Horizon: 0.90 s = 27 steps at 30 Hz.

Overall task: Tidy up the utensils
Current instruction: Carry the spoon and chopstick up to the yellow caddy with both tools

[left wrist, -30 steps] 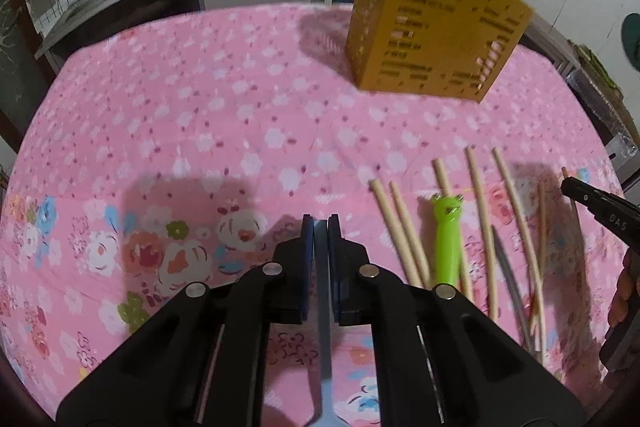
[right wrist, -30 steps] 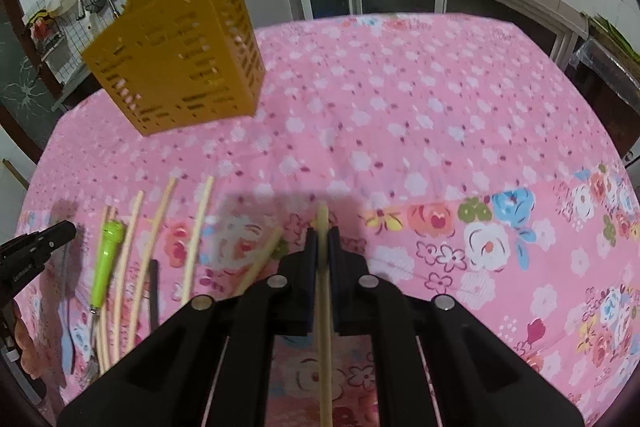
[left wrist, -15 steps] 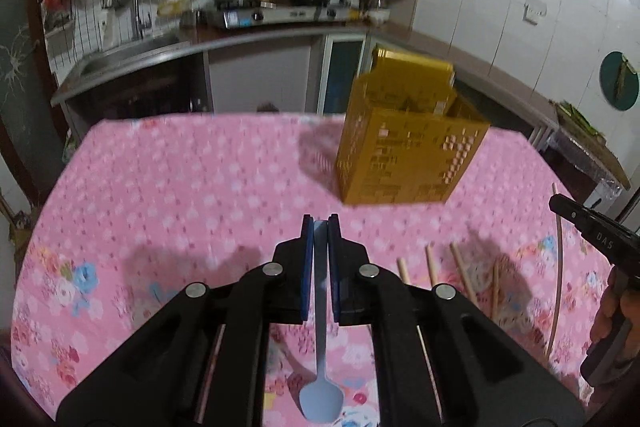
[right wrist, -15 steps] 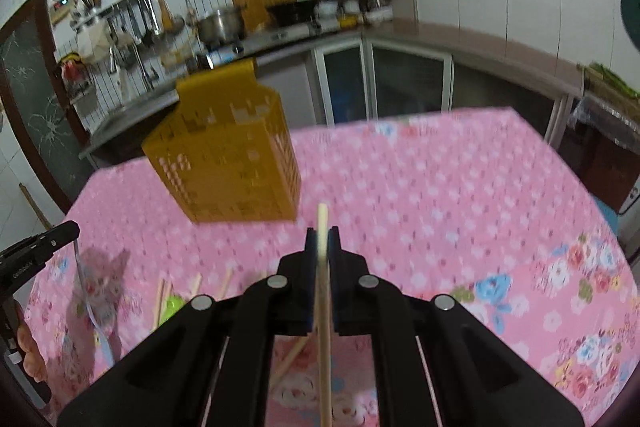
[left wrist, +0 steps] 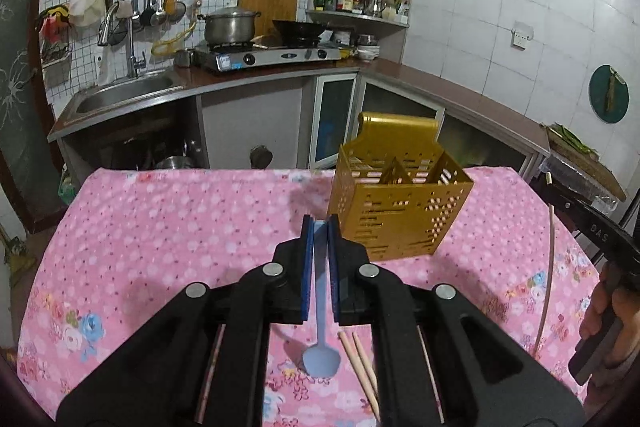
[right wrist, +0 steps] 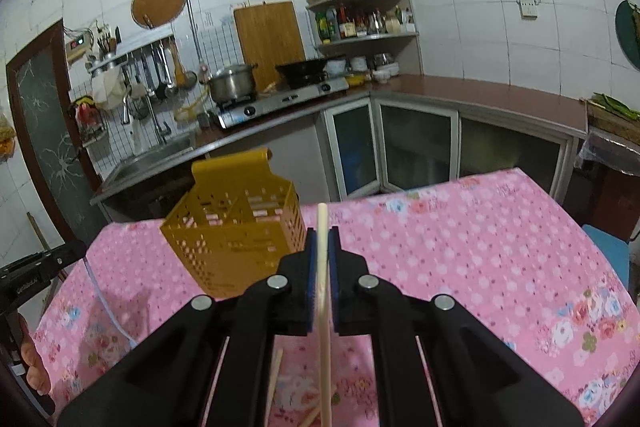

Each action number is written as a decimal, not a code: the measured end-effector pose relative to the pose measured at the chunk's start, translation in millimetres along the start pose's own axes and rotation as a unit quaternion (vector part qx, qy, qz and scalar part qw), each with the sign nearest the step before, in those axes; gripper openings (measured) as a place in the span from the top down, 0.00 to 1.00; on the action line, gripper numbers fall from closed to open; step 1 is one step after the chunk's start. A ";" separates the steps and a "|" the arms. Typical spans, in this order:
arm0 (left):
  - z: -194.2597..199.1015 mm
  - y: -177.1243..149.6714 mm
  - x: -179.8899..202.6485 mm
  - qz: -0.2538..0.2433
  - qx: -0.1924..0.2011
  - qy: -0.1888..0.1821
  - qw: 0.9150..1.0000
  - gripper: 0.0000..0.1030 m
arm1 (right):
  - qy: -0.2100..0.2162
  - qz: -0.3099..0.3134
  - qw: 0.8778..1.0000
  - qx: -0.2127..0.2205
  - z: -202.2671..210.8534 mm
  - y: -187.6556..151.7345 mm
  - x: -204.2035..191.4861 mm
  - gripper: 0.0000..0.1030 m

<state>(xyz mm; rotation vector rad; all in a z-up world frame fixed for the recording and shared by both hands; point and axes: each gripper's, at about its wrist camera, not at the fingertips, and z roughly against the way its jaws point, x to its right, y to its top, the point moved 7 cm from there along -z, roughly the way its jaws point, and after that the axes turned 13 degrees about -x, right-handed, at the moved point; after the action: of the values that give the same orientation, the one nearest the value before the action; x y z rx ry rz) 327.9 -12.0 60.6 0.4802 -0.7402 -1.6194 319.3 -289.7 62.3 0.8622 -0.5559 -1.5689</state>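
left claw [left wrist: 321,227] clamped on blue spoon [left wrist: 321,357], bowl hanging at 6 | right claw [right wrist: 322,239] clamped on chopstick [right wrist: 323,307] | yellow holder [left wrist: 394,207] on bench [left wrist: 160,227] at 1 of left claw

Holder [left wrist: 400,215] stands on the table [left wrist: 180,227] toward its far edge, right of centre in the left wrist view. Two chopsticks [left wrist: 360,359] lie side by side near the near edge, in front of the holder. Beyond the far edge runs a counter [left wrist: 280,75], sink [left wrist: 124,95] at left, stove [left wrist: 268,55] to its right.
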 end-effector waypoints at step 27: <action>54.6 123.0 40.8 -0.035 0.090 -0.003 0.995 0.94 | 0.021 0.027 0.993 0.115 20.6 108.5 -38.4 0.94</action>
<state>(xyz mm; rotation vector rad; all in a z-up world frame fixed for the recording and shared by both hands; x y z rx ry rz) 371.2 -49.2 189.1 0.6376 -0.8871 -1.6277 371.6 -274.6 165.8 1.0423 -0.7354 -1.4524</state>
